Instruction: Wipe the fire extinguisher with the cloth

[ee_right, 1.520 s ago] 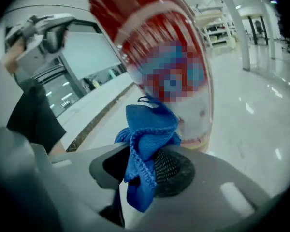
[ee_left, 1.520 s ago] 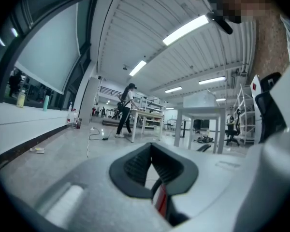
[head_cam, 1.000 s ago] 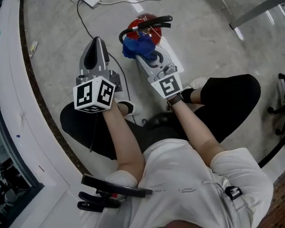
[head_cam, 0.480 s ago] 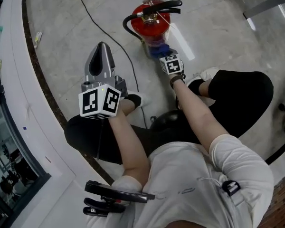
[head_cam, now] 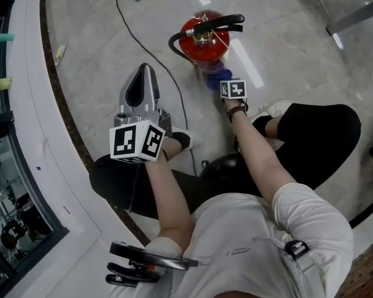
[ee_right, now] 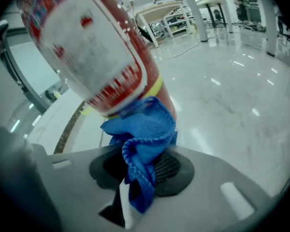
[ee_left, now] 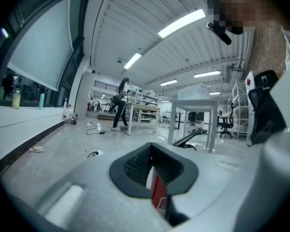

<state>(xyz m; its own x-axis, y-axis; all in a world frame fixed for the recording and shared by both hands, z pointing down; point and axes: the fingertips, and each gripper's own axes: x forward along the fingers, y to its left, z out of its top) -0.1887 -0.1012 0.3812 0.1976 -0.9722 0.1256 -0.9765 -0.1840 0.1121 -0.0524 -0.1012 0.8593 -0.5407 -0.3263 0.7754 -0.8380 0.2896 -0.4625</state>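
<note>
the red extinguisher (head_cam: 202, 41) stands upright on the grey floor (head_cam: 286, 42), ahead of the person's knees. a blue cloth (ee_right: 145, 139) is bunched against its lower body, just under the label. the right gripper (ee_right: 142, 170) is clamped on that cloth. the left gripper (ee_left: 153, 175) is held off to the left, well apart from the extinguisher, its jaws together on nothing. a black cable (head_cam: 149, 48) trails across the floor between them.

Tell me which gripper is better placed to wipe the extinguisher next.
Right: the right gripper is shut on the blue cloth against the fire extinguisher; the left gripper is shut, empty, apart.
</note>
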